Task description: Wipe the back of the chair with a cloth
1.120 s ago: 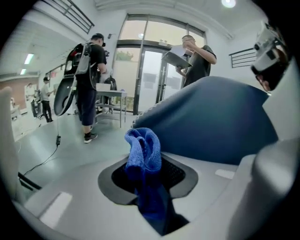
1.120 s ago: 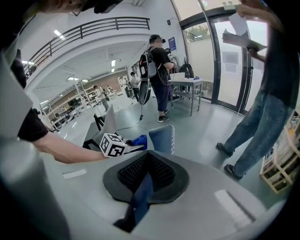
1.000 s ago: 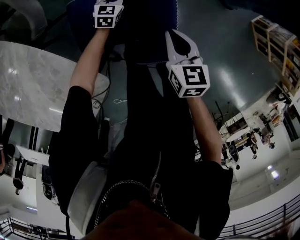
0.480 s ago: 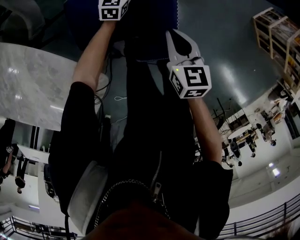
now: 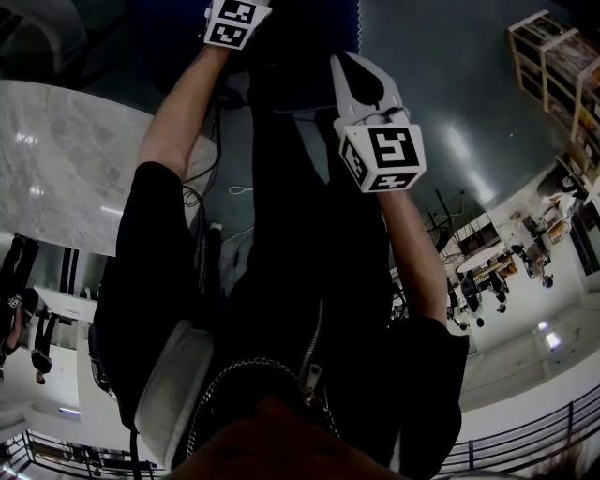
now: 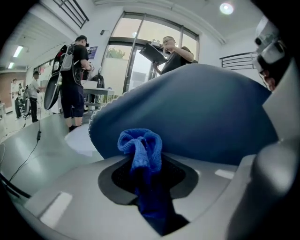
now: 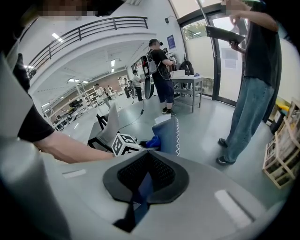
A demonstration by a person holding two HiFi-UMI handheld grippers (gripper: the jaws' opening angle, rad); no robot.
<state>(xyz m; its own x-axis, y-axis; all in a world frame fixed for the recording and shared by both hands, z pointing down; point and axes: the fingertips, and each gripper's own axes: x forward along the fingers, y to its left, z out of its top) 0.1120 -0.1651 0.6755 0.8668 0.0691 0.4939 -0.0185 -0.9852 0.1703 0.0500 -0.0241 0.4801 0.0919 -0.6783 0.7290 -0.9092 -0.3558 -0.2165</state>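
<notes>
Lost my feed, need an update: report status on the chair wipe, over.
Left gripper jaws shut on blue cloth, at the chair back. Right gripper jaws closed, empty, held off it. Nothing in the way.

White marble tbl (image 5: 56, 178) = ref. Glossy grey flr (image 5: 450, 103) R of tbl, white cable (image 5: 240, 192) just beside it. Wooden shelves (image 5: 562, 56) far R. Tall windows (image 6: 136, 56), ceiling lamp (image 6: 227, 8) lit.

I take this for a big open lab or workshop hall, though the wide lens bends it: ahead of my right tongs (image 7: 146, 157) lie a polished grey floor (image 7: 206, 117) and a work table (image 7: 185, 83), with a railed gallery (image 7: 93, 26) above and wooden racks (image 7: 281, 159) off to their right; beyond my left tongs (image 6: 143, 161) stand tall glass doors (image 6: 126, 61) and a person wearing a backpack rig (image 6: 70, 70)
</notes>
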